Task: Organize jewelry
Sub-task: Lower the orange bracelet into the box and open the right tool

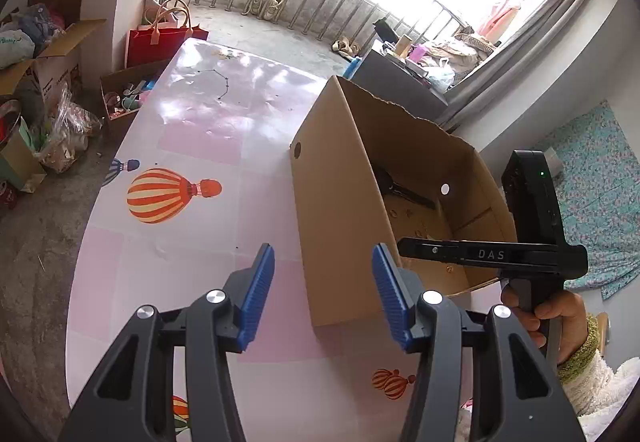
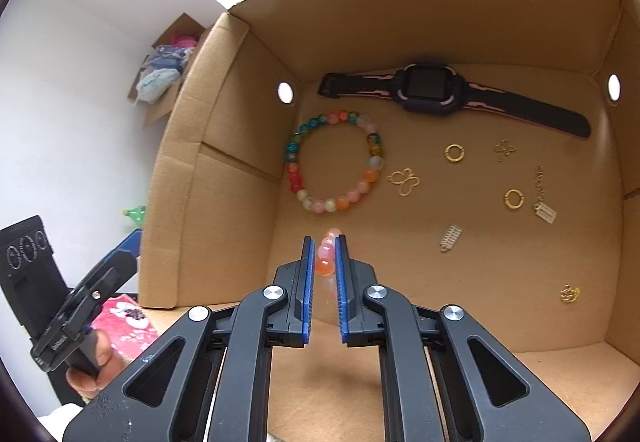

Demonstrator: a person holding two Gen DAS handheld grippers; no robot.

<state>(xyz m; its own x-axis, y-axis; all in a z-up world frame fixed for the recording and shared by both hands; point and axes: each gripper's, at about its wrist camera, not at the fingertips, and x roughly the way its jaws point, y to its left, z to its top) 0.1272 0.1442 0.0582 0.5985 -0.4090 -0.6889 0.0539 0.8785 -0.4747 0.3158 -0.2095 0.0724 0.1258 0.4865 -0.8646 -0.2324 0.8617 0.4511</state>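
An open cardboard box (image 1: 340, 202) stands on the table. My right gripper (image 2: 324, 242) reaches down into the box (image 2: 400, 22), shut on a strand of pink and orange beads (image 2: 325, 262) held just above the floor. On the box floor lie a multi-coloured bead bracelet (image 2: 296, 158), a dark watch (image 2: 424, 86), two gold rings (image 2: 455, 153), a gold butterfly charm (image 2: 404, 182) and several small silver and gold charms. My left gripper (image 1: 322, 258) is open with nothing between its pads, hovering over the tablecloth by the box's near left corner.
The table wears a pink cloth with balloon prints (image 1: 172, 194). On the floor to the left stand cardboard boxes of clutter (image 1: 52, 54) and a red bag (image 1: 160, 42). A hand in a fuzzy white sleeve (image 1: 560, 322) holds the right gripper.
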